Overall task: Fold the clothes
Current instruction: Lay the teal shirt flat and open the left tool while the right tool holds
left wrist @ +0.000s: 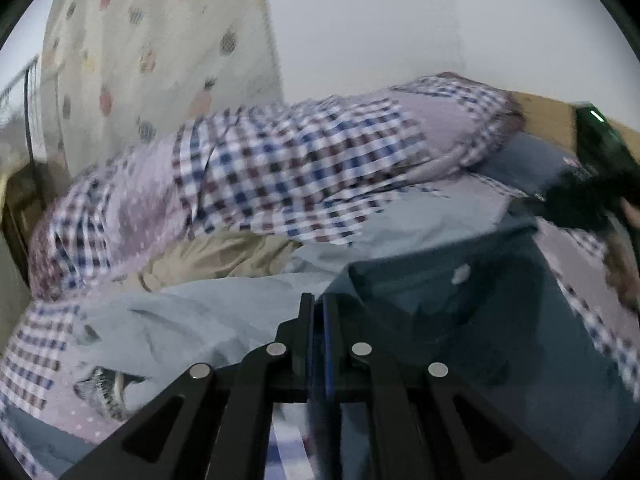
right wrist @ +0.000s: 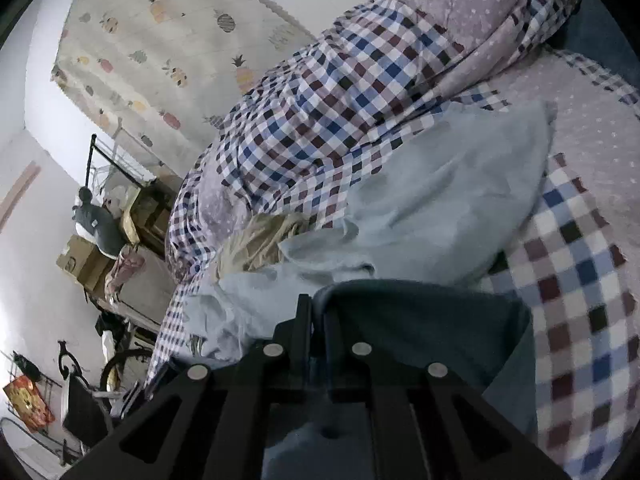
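Presently catalogued: one dark teal garment (left wrist: 480,300), lying partly on the bed (right wrist: 592,128) and being pinched at its near edge by both claws. Left claw (left wrist: 319,308): jaws are closing tight on a fold of the dark cloth, which is showing as a blue-tinted strip between them. Right claw (right wrist: 319,308): likewise clenched on the rolled hem of the same garment (right wrist: 420,320), the fabric draping away to the right. Beneath and beyond the garment, a pale blue garment (right wrist: 440,208) is lying crumpled, with a beige garment (right wrist: 260,240) bunching just to its left against the heaped checked quilt (right wrist: 340,100) on the far side. Risks noted: the grips are sitting close to the hem, so thin cloth may be slipping out if the two claws pull apart unevenly; the pale blue garment is touching the dark one and may be dragging along with any lift, spoiling the fold; the soft, rumpled bedding is offering no flat support, so creases may be setting crooked. Motion blur is showing in the left view, so finer detail of the fabric's lie cannot be told. Whether the fold is opening or finishing is not settled by these views.
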A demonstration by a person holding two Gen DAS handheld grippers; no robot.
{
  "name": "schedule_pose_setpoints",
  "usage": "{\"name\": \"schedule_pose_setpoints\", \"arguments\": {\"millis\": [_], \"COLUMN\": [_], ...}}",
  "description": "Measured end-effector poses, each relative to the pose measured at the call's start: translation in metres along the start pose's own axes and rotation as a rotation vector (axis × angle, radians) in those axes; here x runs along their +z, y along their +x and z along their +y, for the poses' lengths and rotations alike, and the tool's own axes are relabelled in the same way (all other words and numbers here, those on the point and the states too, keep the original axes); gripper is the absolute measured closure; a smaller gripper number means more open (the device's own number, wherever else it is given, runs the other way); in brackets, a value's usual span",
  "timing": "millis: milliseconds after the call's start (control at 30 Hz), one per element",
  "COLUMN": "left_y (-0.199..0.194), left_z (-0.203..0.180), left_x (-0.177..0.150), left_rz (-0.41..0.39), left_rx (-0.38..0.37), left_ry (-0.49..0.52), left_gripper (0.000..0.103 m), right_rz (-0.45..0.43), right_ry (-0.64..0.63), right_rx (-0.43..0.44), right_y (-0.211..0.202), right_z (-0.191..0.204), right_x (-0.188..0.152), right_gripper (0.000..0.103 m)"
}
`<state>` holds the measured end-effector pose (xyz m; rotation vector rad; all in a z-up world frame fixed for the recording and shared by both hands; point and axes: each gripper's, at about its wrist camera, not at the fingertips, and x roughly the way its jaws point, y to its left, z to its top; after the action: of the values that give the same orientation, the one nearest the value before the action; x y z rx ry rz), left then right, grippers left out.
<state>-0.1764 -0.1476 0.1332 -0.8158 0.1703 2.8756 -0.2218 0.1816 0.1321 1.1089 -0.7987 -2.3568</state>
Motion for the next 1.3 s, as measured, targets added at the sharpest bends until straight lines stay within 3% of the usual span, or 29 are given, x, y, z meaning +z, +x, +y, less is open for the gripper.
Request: {"name": "schedule_pose_setpoints", "arguments": {"millis": [167, 267, 333, 433, 533, 600, 667, 733, 767, 800, 900, 1033, 1133, 1233, 1300], "left_y": [0.075, 0.112, 0.13, 0.152, 0.151, 0.141, 0.116, 0.085, 0.068, 0.051, 0.001, -0.057, -0.09, -0.109, -0.112], "left_z": [0.025, 0.026, 0.026, 0.043, 0.051, 0.054, 0.056, 0.055, 0.054, 0.054, 0.041, 0.018, 0.002, -0.008, -0.015], "left_x": [0.016, 0.018, 0.013, 0.007, -0.001, -0.005, -0.01, -0.016, -0.019, -0.023, -0.035, -0.064, -0.092, -0.117, -0.13], "left_rz": [0.102, 0.166, 0.196, 0.254, 0.259, 0.252, 0.212, 0.172, 0.155, 0.139, 0.083, 0.052, 0.05, 0.023, 0.013], "left_rx": [0.039, 0.086, 0.166, 0.225, 0.214, 0.193, 0.138, 0.085, 0.057, 0.029, -0.071, -0.155, -0.177, -0.193, -0.227], "left_ry": [-0.059, -0.031, -0.003, -0.063, -0.097, -0.117, -0.146, -0.174, -0.188, -0.203, -0.264, -0.357, -0.43, -0.477, -0.486], "left_gripper": [0.101, 0.101, 0.103, 0.103, 0.103, 0.103, 0.103, 0.095, 0.079, 0.056, 0.021, 0.019, 0.019, 0.019, 0.019], "right_rz": [-0.01, -0.007, 0.01, 0.079, 0.058, 0.029, -0.001, -0.031, -0.046, -0.055, -0.033, 0.046, 0.102, 0.13, 0.148], "right_ry": [0.058, 0.072, 0.071, 0.053, 0.039, 0.03, 0.022, 0.013, 0.009, 0.007, 0.018, -0.051, -0.137, -0.13, -0.085], "right_rx": [0.003, -0.039, -0.073, -0.131, -0.111, -0.084, -0.057, -0.031, -0.017, -0.01, -0.023, -0.04, -0.046, -0.051, -0.058], "right_y": [0.034, 0.058, 0.073, 0.094, 0.066, 0.039, 0.012, -0.015, -0.029, -0.04, -0.052, -0.032, -0.002, 0.017, 0.025], "right_z": [-0.007, -0.015, -0.02, -0.029, -0.045, -0.057, -0.069, -0.081, -0.087, -0.096, -0.128, -0.144, -0.136, -0.143, -0.156], "right_x": [0.018, 0.026, 0.029, 0.028, 0.03, 0.032, 0.033, 0.035, 0.035, 0.035, 0.025, 0.005, -0.009, -0.012, -0.015], "right_gripper": [0.101, 0.101, 0.101, 0.098, 0.092, 0.061, 0.053, 0.044, 0.039, 0.037, 0.035, 0.036, 0.039, 0.052, 0.07]}}
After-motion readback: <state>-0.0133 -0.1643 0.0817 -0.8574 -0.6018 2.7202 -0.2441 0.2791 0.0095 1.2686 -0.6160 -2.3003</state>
